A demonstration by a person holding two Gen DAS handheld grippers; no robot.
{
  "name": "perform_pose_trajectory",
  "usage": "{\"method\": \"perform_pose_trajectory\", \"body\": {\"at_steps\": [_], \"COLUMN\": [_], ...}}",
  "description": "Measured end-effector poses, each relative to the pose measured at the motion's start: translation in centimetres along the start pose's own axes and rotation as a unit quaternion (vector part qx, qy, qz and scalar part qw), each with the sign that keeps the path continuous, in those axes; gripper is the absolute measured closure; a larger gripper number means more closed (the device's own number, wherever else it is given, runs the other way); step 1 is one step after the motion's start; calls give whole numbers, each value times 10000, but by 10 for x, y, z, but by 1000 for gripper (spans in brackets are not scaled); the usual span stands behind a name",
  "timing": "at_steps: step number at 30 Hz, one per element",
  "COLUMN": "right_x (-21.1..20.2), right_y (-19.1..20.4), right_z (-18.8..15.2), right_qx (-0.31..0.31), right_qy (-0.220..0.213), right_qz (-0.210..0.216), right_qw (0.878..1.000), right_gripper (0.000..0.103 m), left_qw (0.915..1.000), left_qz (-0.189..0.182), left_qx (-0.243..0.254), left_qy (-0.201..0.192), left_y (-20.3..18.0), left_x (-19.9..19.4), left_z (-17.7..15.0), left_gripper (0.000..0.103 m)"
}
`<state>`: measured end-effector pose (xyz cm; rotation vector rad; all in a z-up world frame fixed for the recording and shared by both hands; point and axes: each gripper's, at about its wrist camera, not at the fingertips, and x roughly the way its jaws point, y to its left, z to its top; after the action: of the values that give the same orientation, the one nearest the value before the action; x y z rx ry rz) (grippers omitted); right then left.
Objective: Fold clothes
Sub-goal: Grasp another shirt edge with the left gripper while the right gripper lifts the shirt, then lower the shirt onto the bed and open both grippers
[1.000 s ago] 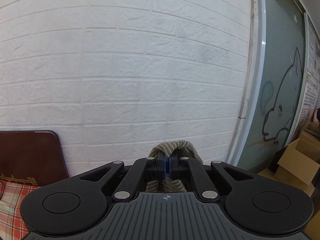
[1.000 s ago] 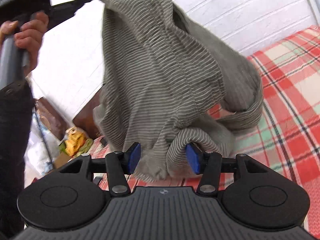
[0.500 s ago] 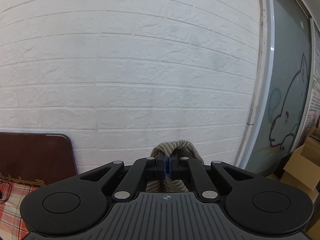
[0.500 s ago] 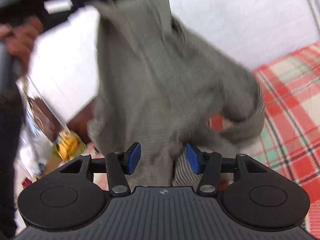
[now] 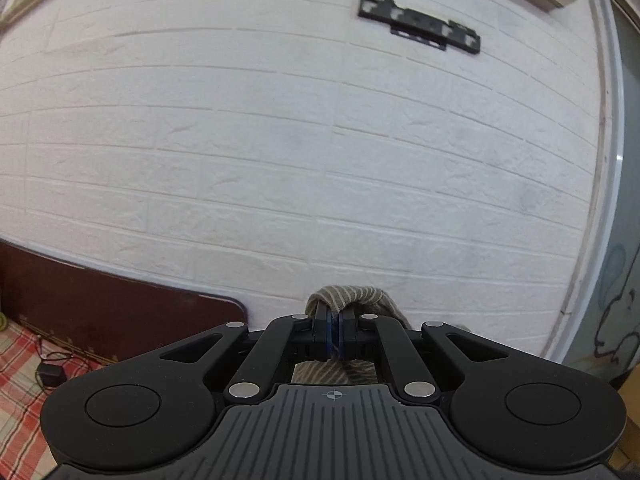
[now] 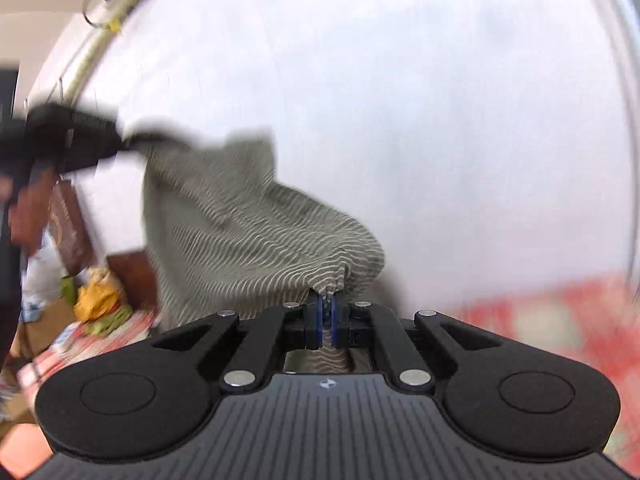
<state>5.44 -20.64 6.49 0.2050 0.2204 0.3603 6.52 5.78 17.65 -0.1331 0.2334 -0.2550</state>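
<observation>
Both tongs pinch the stripy cloth [image 6: 248, 232]

Left gripper [image 5: 333, 330] and right gripper [image 6: 326, 322] clamp it tight — only the right view shows the cloth hanging between them.

both wrist cams face wall [image 5: 280, 160], share garment [image 6: 248, 232]

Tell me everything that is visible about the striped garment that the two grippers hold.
The striped garment is a soft knitted cloth, grey-olive with thin pale wavy stripes. It is crumpled, not folded, and hangs in the air in front of the white brick wall. The right gripper is shut on a bunched fold of it, and the left gripper is shut on another part, which loops over its tips. Between them the cloth sags in a loose drape. Its lower part is hidden behind the right gripper's body.
</observation>
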Motion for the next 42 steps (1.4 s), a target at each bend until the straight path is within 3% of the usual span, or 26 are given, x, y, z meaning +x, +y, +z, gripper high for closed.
{"method": "perform_pose_trajectory", "body": {"at_steps": [5, 11, 19, 23, 26, 29, 32, 33, 34, 35, 39, 42], "right_x": [-29, -52, -83, -91, -78, -47, 5, 25, 42, 51, 84, 78], "right_y": [18, 50, 81, 87, 84, 72, 50, 42, 34, 26, -7, -34], "right_z": [63, 100, 122, 122, 112, 94, 56, 39, 22, 7, -50, -70], "right_qx": [-621, -1070, -1384, -1354, -1378, -1297, -1177, -1119, -1063, -1017, -819, -614], "right_qy": [-804, -1457, -2026, -2082, -1756, -1119, -195, 177, 513, 742, 1626, 1981], "right_qz": [-374, -493, -347, -145, -84, -75, -155, -203, -259, -343, -662, -742], "right_qw": [9941, 9823, 9688, 9686, 9747, 9852, 9927, 9934, 9927, 9915, 9811, 9754], "right_gripper": [99, 99, 99, 99, 98, 96, 95, 88, 84, 76, 67, 59], "left_qw": [9994, 9965, 9850, 9818, 9860, 9939, 9992, 9986, 9967, 9932, 9664, 9512], "left_qz": [-63, -249, -540, -607, -526, -432, -217, -139, -61, 34, 269, 156], "left_qx": [-226, -257, -375, -398, -386, -355, -328, -318, -308, -280, -368, -692], "left_qy": [-263, -757, -1596, -1753, -1531, -955, 50, 403, 755, 1133, 2531, 3005], "left_y": [16, 18, 22, 23, 26, 29, 35, 37, 39, 42, 65, 91], "left_x": [-37, -84, -149, -164, -160, -130, -68, -46, -24, 0, 71, 82], "left_z": [20, 35, 45, 43, 34, 10, -39, -56, -73, -94, -177, -214], "left_gripper": [103, 103, 103, 103, 103, 103, 102, 96, 91, 78, 78, 74]}}
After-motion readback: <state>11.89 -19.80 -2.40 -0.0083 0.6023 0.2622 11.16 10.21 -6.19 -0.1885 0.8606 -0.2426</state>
